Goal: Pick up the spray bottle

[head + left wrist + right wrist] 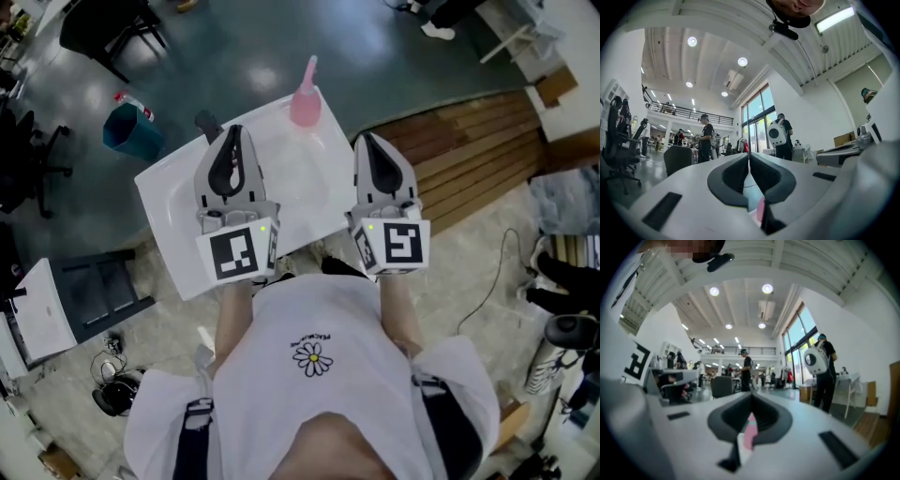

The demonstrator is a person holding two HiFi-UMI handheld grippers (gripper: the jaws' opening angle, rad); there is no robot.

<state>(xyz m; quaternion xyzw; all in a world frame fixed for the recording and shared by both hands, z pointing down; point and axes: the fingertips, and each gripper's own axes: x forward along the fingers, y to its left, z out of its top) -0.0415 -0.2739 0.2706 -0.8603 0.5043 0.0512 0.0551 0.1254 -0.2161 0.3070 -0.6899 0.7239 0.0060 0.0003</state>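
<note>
Closest in the head view, a white shirt (319,375) with a daisy print fills the bottom and hides the near edge of the white desk (173,202). Over the desk the left gripper (232,133) and right gripper (367,141) hang side by side, each with its jaws pressed together at the tips and nothing between them. The pink spray bottle (306,98) stands at the desk's far edge, ahead of both grippers and touched by neither; each gripper view shows only a blurred pink sliver of it through the gap behind the closed tips, so its trigger cannot be made out there.
</note>
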